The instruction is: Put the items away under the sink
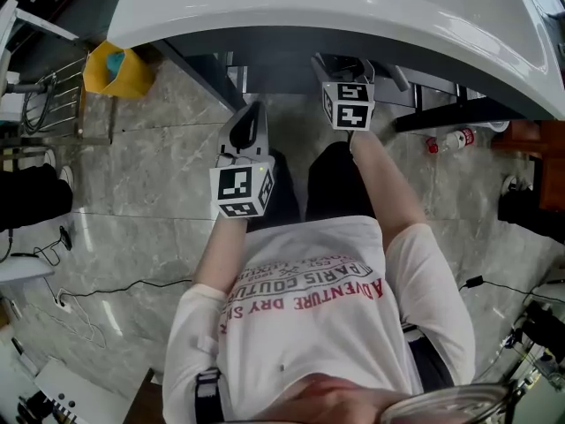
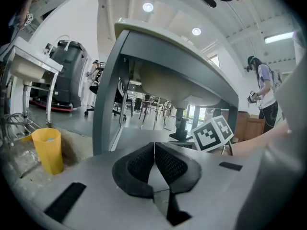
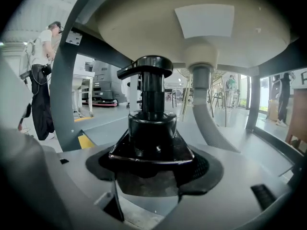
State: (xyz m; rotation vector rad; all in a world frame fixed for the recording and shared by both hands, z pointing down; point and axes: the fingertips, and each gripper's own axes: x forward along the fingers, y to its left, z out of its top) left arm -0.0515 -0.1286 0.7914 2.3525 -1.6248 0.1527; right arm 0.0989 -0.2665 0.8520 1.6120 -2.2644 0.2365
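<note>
At the upper left of the head view, a yellow container (image 1: pixel 119 71) stands on the grey tiled floor (image 1: pixel 150 175) beside a wire rack (image 1: pixel 53 100). A white sink (image 1: pixel 309 7) spans the top of the frame, and a person in a white printed T-shirt (image 1: pixel 309 316) faces it from below.

Left of centre, the left gripper (image 1: pixel 251 115) points toward the dark space under the sink, its marker cube (image 1: pixel 242 190) nearest the body. In the left gripper view, its two black ribbed pads (image 2: pixel 170 164) are pressed together with nothing between them.

Just right of centre, the right gripper (image 3: pixel 153 150) reaches further in, under the sink's front edge. In the right gripper view its jaws are clamped on a glossy black pump bottle (image 3: pixel 151 123). The bottle has wide, sloping shoulders, a round collar and a tall neck, topped by a flat pump head with a spout pointing to frame left. It stands upright in the middle of that frame, directly below the pale underside of the basin (image 3: pixel 192 28). A grey corrugated drain pipe (image 3: pixel 211 119) hangs just to its right.

At the right of the head view, a small bottle with a red cap (image 1: pixel 448 140) lies on the floor.
</note>
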